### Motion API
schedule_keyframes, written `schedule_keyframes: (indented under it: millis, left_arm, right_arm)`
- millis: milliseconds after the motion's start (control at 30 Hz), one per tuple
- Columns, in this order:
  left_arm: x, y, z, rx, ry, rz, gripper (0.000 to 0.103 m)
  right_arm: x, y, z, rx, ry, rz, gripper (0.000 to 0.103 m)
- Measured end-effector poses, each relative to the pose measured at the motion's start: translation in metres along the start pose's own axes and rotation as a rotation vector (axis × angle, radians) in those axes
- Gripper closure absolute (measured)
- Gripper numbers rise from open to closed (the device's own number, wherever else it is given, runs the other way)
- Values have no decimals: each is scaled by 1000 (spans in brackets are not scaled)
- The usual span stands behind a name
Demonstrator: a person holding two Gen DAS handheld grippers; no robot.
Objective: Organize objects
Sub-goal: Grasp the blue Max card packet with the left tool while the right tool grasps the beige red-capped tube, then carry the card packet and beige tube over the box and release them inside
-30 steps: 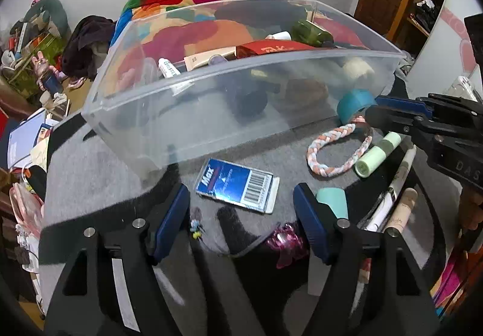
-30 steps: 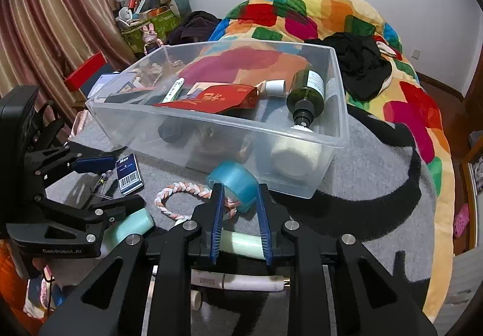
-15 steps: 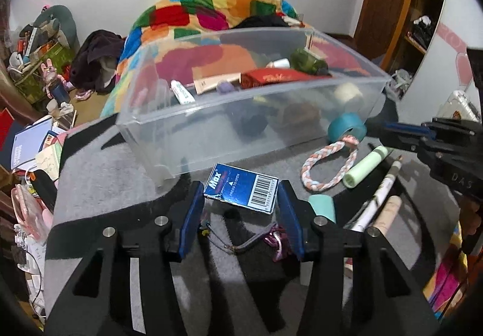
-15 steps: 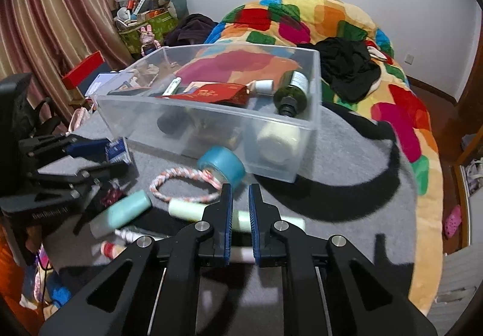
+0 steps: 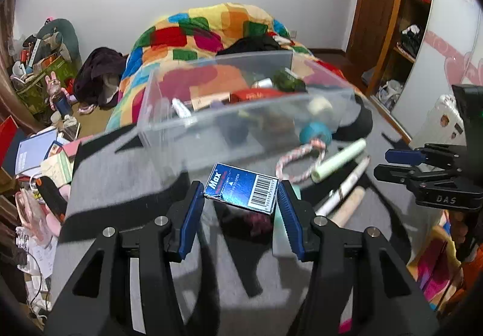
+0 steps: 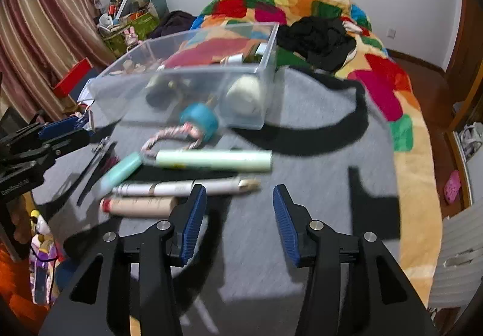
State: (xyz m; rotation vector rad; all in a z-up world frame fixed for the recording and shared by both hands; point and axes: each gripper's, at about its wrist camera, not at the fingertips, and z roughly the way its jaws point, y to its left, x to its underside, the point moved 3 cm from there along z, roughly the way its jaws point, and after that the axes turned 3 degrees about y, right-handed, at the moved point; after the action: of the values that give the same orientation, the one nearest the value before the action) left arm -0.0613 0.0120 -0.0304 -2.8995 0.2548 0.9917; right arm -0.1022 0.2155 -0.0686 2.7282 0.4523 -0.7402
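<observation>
My left gripper (image 5: 241, 195) is shut on a blue "Max" box (image 5: 241, 191) with a barcode and holds it above the grey blanket, short of the clear plastic bin (image 5: 241, 122). The bin holds several items, among them a green bottle (image 5: 288, 81) and a red packet (image 5: 256, 93). My right gripper (image 6: 240, 204) is open and empty, low over the blanket near a white pen-like tube (image 6: 187, 187) and a beige tube (image 6: 140, 205). A pale green tube (image 6: 212, 160), a mint tube (image 6: 120, 170), a braided rope ring (image 6: 169, 140) and a teal tape roll (image 6: 200, 122) lie before the bin (image 6: 193, 79).
The grey blanket (image 6: 302, 173) lies on a bed with a patchwork quilt (image 6: 389, 85) and black clothes (image 6: 320, 37) behind. A dark hair clip (image 6: 95, 167) and a magenta clip (image 5: 256, 223) lie near the left gripper (image 6: 65, 128). Clutter fills the floor on the left (image 5: 36, 155).
My left gripper closed on the blue box and lifted it off the blanket. My right gripper pulled back from the teal tape roll and opened from nearly shut.
</observation>
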Motion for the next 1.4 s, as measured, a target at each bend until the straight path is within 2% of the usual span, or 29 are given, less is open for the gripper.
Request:
schedule_keyframes:
  millis: [133, 200, 400, 567, 700, 767, 967, 1167, 1400]
  left_arm:
    - [19, 3, 6, 10, 39, -27, 53]
    - [28, 5, 6, 16, 49, -47, 53]
    - [45, 18, -2, 27, 45, -107, 53]
    - [52, 26, -6, 25, 40, -136, 53]
    - [52, 32, -9, 27, 26, -155, 53]
    - [50, 33, -12, 27, 14, -159, 53]
    - [39, 35, -17, 29, -21, -168, 53]
    - [16, 35, -24, 25, -73, -159, 53]
    - [-15, 36, -26, 6, -127, -145, 53]
  right_arm:
    - [11, 20, 2, -52, 21, -16, 57]
    - [13, 34, 3, -61, 15, -45, 42]
    - [12, 70, 4, -84, -11, -138, 18]
    - [12, 90, 17, -72, 19, -176, 15]
    - [15, 97, 32, -18, 46, -187, 15]
    - [16, 98, 33, 14, 26, -198, 18]
    - [15, 88, 24, 7, 8, -164, 20]
    - [0, 75, -5, 16, -75, -145, 20]
    - [-44, 53, -27, 47, -184, -79, 20]
